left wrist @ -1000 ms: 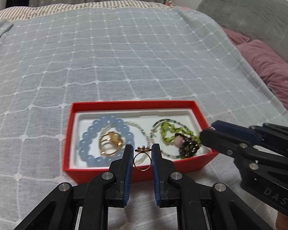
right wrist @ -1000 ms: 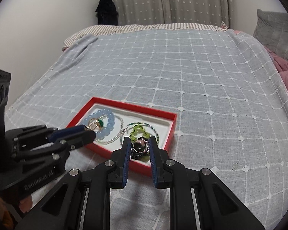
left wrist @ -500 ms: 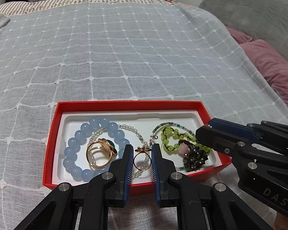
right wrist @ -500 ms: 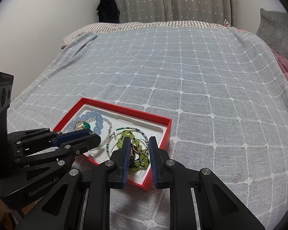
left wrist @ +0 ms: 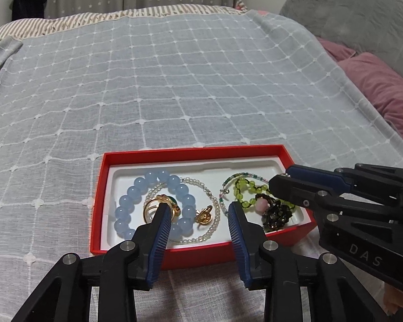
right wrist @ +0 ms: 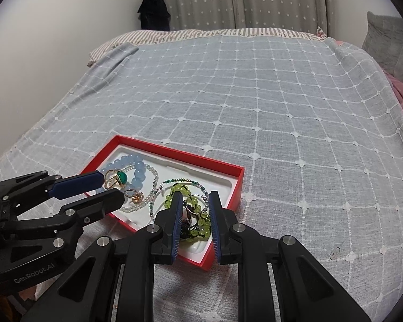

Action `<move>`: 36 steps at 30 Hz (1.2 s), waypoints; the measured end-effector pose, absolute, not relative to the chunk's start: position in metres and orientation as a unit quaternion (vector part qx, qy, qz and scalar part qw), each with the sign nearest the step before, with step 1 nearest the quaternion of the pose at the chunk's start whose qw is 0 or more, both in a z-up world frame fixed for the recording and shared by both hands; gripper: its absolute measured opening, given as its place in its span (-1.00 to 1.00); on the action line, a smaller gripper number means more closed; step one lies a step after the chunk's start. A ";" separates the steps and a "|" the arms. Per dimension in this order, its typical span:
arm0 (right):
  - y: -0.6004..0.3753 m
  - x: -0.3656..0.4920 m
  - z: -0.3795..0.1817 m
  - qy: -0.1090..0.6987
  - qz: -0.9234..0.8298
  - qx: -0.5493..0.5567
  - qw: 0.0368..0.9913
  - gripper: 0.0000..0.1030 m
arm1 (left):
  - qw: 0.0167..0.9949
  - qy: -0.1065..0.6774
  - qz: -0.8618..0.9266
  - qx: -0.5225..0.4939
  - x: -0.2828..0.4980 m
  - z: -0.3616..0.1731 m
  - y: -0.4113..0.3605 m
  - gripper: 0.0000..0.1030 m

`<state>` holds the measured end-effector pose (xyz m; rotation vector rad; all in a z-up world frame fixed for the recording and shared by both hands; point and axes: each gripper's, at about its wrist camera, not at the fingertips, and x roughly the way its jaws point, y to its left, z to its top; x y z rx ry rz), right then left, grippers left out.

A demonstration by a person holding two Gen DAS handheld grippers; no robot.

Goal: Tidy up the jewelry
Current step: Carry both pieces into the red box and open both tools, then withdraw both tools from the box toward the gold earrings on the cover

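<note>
Two hand-held grippers hang over the near long edge of a shallow red cardboard box with a white insert (left wrist: 190, 151), which lies on a grey-blue grid-stitched bed cover (left wrist: 174, 80). The left gripper (left wrist: 198, 206) has just been opening and its jaws now stand spread. A small gold ring with a flower top (left wrist: 204, 216) lies loose on the insert in the gap ahead of them, touched by neither pad, just beside a pale blue bead bracelet (left wrist: 126, 204).

The right gripper (right wrist: 195, 193) is over the box's right end with its jaws nearly together. A dark flower-topped ring (left wrist: 278, 214) sits at its tips, against a green bead bracelet (left wrist: 244, 185). Whether the pads press on it I cannot tell.

Judging by this, the gold ring is placed, so what is left is to set the dark ring down. It lies straight below the right gripper, inside the near right corner, and the left gripper is well apart from it.
</note>
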<state>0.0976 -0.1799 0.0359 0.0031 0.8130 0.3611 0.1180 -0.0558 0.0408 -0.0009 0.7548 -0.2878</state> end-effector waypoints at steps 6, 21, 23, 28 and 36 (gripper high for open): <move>-0.181 0.093 0.040 0.389 0.182 0.006 0.903 -0.08 | 0.919 0.370 -0.135 0.005 0.116 0.040 -0.055 -0.06; -0.193 0.065 0.047 0.405 0.158 0.006 0.900 0.09 | 0.915 0.384 -0.123 -0.001 0.097 0.041 -0.036 0.42; -0.193 0.058 0.049 0.409 0.159 0.002 0.898 0.17 | 0.915 0.385 -0.119 -0.001 0.092 0.041 -0.032 0.51; -0.191 0.039 0.049 0.420 0.164 -0.009 0.892 0.29 | 0.911 0.398 -0.110 -0.011 0.081 0.039 -0.021 0.73; -0.181 0.021 0.034 0.461 0.159 -0.037 0.872 0.37 | 0.903 0.419 -0.092 -0.005 0.066 0.030 -0.005 0.91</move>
